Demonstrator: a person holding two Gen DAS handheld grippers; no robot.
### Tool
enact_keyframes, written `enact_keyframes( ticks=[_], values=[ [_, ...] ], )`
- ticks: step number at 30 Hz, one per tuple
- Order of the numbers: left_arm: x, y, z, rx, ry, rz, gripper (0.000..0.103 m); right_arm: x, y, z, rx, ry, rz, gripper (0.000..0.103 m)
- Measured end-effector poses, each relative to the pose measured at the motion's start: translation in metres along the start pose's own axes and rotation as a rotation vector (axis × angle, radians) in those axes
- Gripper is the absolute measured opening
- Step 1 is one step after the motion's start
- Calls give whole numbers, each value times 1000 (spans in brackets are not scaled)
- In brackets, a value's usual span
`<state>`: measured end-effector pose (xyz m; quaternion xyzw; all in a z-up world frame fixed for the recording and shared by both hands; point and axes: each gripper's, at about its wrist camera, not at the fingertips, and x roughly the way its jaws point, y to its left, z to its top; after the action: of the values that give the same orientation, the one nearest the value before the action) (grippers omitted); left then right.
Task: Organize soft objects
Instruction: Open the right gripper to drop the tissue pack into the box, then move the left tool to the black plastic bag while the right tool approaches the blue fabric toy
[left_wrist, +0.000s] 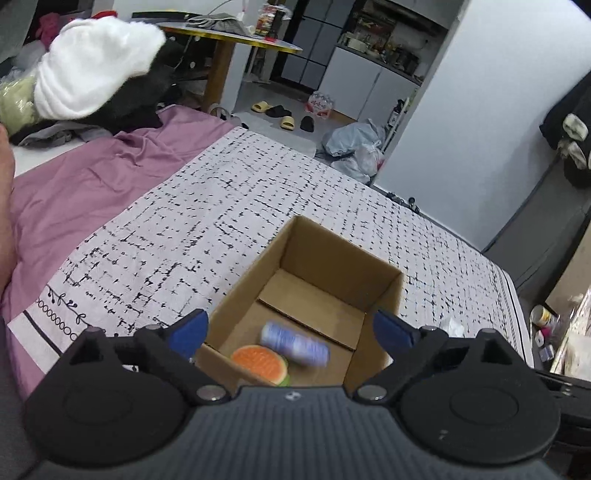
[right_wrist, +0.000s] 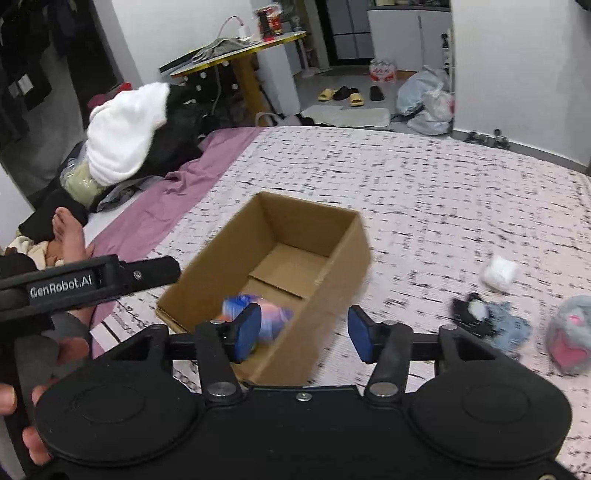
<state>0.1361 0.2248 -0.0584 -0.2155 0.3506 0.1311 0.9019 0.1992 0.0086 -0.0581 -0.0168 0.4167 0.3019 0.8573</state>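
An open cardboard box (left_wrist: 295, 251) (right_wrist: 332, 266) stands on the black-and-white patterned bedspread. On its floor lie an orange slice-shaped plush (left_wrist: 258, 363) and a blurred blue-purple roll (left_wrist: 295, 345) (right_wrist: 273, 317). My left gripper (left_wrist: 291, 332) hangs over the box's near end, wide open, with nothing between its blue pads. My right gripper (right_wrist: 303, 334) is open above the box's near right wall, its pads touching nothing. On the bedspread to the right of the box lie a white puff (right_wrist: 498, 273), a black-and-denim piece (right_wrist: 491, 321) and a grey-pink fluffy toy (right_wrist: 570, 332).
A pile of clothes with a white fluffy item (left_wrist: 96, 62) (right_wrist: 125, 133) sits at the bed's far left, by a pink sheet (left_wrist: 74, 192). A person's foot (right_wrist: 68, 232) rests on the bed. A table (right_wrist: 240, 51), slippers and bags lie beyond the bed.
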Motion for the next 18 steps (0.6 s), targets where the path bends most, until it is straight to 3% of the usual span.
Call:
enact_keyframes(
  ticks=[3, 10, 18],
  values=[
    [0, -11, -3, 39, -1, 12, 101, -11, -12, -5, 6, 1, -22, 64],
    [-1, -42, -15, 124, 4, -1, 102, -43, -42, -14, 20, -39, -67, 88],
    [1, -80, -32, 225, 9, -18, 102, -63, -78, -32, 67, -47, -137, 98]
  ],
)
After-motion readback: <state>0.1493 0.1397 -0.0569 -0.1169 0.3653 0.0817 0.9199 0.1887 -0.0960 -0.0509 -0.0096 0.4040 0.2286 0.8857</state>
